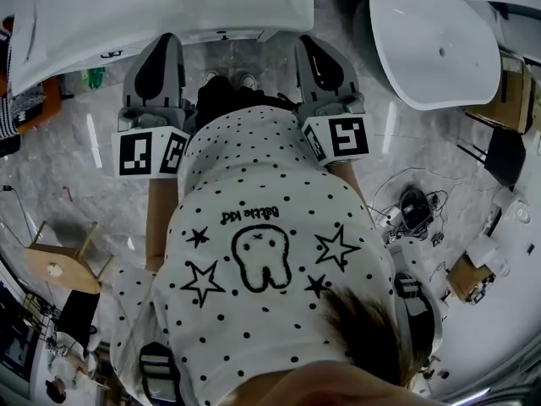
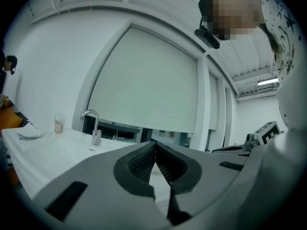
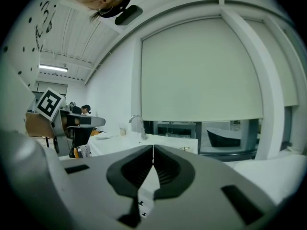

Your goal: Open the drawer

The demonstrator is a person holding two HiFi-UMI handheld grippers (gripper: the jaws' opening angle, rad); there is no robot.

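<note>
- Faucet (image 2: 91, 123) on a white counter (image 2: 48, 147), ahead and left of the left gripper (image 2: 154, 143), whose jaws are pressed together on nothing.
- Right gripper (image 3: 153, 148), jaws also together and empty, faces the cabinet front (image 3: 175, 143) just ahead; the drawer cannot be picked out.

Upside-down print on the dotted shirt (image 1: 254, 163) seems to read "Bubble kid", though blurred.
</note>
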